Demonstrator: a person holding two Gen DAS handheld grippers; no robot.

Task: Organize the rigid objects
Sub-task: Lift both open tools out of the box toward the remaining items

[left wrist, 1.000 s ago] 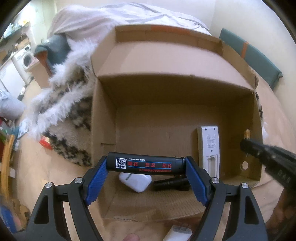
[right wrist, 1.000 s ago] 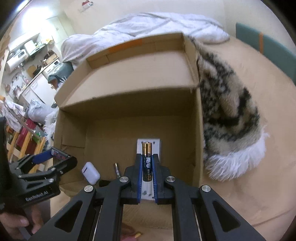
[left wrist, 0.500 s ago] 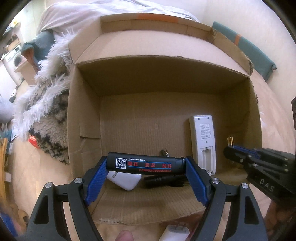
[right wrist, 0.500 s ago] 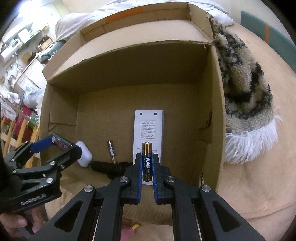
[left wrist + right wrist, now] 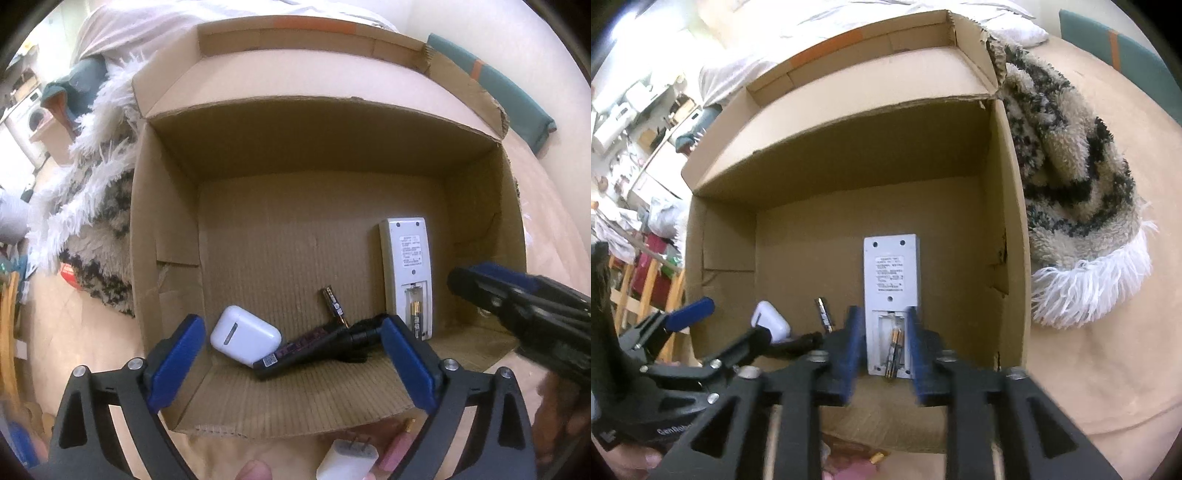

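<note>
A: Left wrist view first: the open brown cardboard box [image 5: 325, 229] fills it, lying on the tan bed cover [image 5: 554, 206] beside a shaggy black-and-cream blanket [image 5: 92, 206]. What is already inside?

B: Going down in size: one white remote control [image 5: 405, 258] face down near the right wall, its battery bay open; one long black tube with a red label and QR code [image 5: 295, 349]; one black flashlight-like cylinder [image 5: 365, 334] touching it; one white earbud case [image 5: 245, 338]; and one loose dark battery [image 5: 334, 306] on the floor. In the right wrist view a gold-tipped battery [image 5: 894, 350] lies on the open bay of the remote.

A: And the grippers?

B: The left gripper [image 5: 291, 358] has just been opening; its blue pads stand wide with nothing pressed between them, the black tube lying on the box floor below. The right gripper [image 5: 881, 358] has just been opening too, pads apart at a middling width either side of the remote's lower end, the battery free.

A: So how far along?

B: Six things boxed, I judge. Outside, at the near edge, one white plug charger [image 5: 347, 459], one pink item [image 5: 393, 452] and a small gold-tipped piece [image 5: 409, 426] remain, so roughly three left.
</note>
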